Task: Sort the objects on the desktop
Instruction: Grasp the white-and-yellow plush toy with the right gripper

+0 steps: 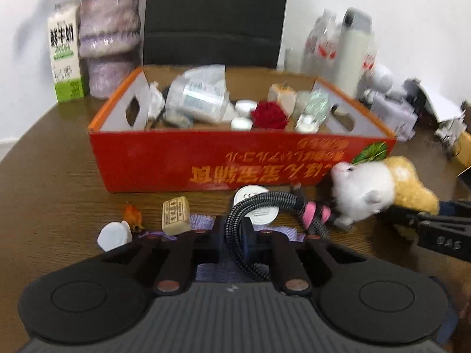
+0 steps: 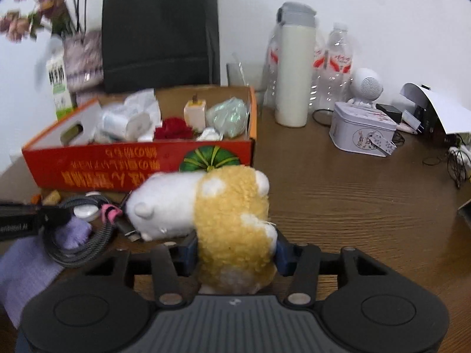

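Note:
My left gripper [image 1: 234, 235] is shut on a braided grey cable [image 1: 265, 201] bound with a pink tie; the cable loops up from between the fingers. My right gripper [image 2: 235, 253] is shut on a white and yellow plush toy [image 2: 223, 206], which also shows in the left wrist view [image 1: 379, 188], right of the cable. The red cardboard box [image 1: 206, 161] stands just beyond, holding a tape roll, a red rose [image 1: 269, 114], a charger and small jars. The box also shows in the right wrist view [image 2: 117, 158].
On the table before the box lie a white cap [image 1: 114, 235], a cork-like block [image 1: 175, 214], an orange bit, a white round disc [image 1: 256, 206] and a lilac cloth [image 2: 26, 264]. Behind stand a milk carton [image 1: 64, 53], vase, bottles [image 2: 294, 73], a tin [image 2: 362, 132] and wires.

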